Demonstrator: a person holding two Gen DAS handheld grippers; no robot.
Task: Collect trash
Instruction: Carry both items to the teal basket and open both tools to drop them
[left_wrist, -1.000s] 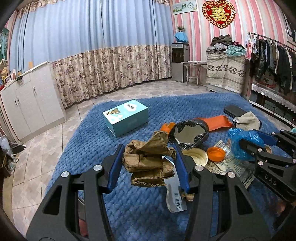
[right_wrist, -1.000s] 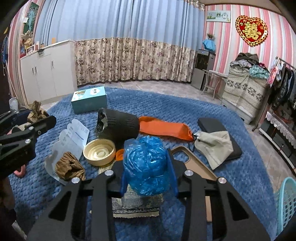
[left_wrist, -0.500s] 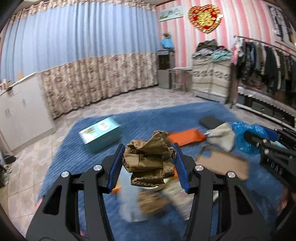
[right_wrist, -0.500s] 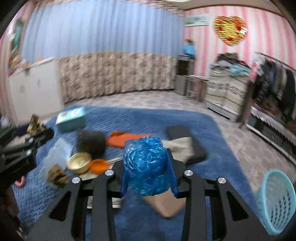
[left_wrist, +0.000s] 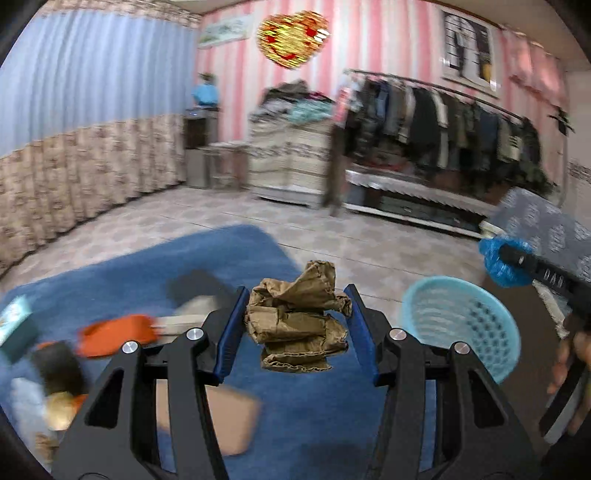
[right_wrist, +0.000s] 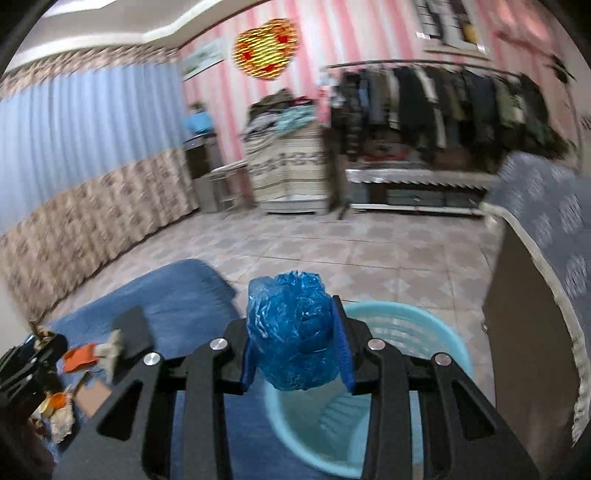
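While clamped, blue bag (right_wrist: 293, 338) — over basket (right_wrist: 452, 338), right claw (right_wrist: 295, 345).

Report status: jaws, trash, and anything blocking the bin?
Left gripper shut on crumpled brown paper. Right gripper shut on blue plastic wad, poised over light blue basket. Nothing blocking the basket mouth.

Motion blur smeared the clutter (left_wrist: 110, 334) at the lower left of the left wrist view, so those items could not be told apart. In the right wrist view the blue plastic wad (right_wrist: 293, 334) hid part of the basket (right_wrist: 439, 332), whose lower rim was hidden behind the gripper frame.
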